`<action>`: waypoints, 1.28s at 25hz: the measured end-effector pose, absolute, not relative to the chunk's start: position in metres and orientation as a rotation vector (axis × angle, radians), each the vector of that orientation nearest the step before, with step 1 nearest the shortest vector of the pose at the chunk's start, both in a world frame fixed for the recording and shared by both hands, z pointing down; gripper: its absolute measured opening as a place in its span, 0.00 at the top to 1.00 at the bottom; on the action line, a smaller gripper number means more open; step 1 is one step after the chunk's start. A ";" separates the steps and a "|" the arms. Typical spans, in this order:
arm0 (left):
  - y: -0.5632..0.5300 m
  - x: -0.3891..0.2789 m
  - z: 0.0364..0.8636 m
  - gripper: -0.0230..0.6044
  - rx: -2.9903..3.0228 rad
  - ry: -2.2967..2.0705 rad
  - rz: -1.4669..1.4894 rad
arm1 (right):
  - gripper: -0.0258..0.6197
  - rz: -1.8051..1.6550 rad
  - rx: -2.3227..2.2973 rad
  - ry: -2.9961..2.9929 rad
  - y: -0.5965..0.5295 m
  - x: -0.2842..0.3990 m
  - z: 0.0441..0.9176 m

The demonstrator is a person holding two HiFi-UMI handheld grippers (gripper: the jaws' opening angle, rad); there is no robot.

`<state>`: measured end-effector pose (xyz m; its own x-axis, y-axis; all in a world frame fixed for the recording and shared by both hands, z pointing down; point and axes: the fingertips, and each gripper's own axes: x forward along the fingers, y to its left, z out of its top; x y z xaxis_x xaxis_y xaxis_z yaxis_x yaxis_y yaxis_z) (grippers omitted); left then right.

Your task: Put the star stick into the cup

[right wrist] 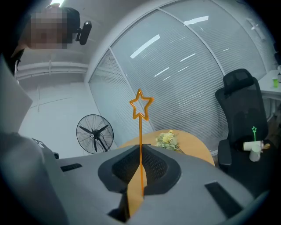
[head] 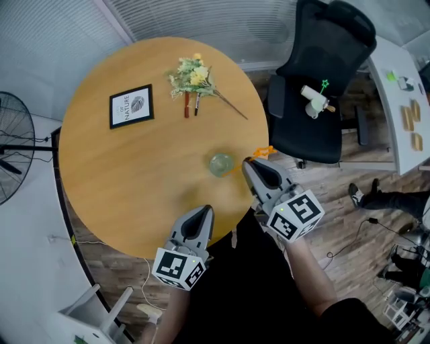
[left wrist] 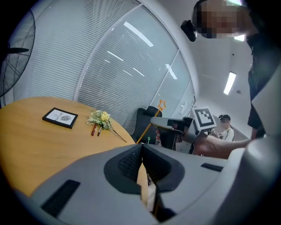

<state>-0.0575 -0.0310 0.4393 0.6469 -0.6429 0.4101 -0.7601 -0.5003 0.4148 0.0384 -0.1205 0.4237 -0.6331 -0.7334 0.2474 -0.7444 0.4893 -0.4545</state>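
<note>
Right gripper view: thin orange star stick (right wrist: 140,136), hollow star tip, upright.

Head view looks steeply down on the counter (head: 101,175). Left gripper (head: 201,212) and right gripper (head: 250,164) views sit close behind their jaws; all three share the flowers (head: 191,74) beyond.

Round wooden table (head: 144,171), black office chair (head: 316,87), standing fan (right wrist: 95,134); window blinds (head: 201,20); floor (head: 336,201) probably wood-plank.
</note>
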 end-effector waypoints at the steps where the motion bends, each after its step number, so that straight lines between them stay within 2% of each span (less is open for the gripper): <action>1: -0.032 -0.057 0.440 0.97 2.291 -1.092 0.274 | 0.93 0.845 1.334 -2.687 -0.122 0.039 0.428; 32: -0.052 -0.034 0.455 0.97 2.192 -1.163 0.279 | 0.92 1.016 1.081 -2.584 -0.133 0.028 0.513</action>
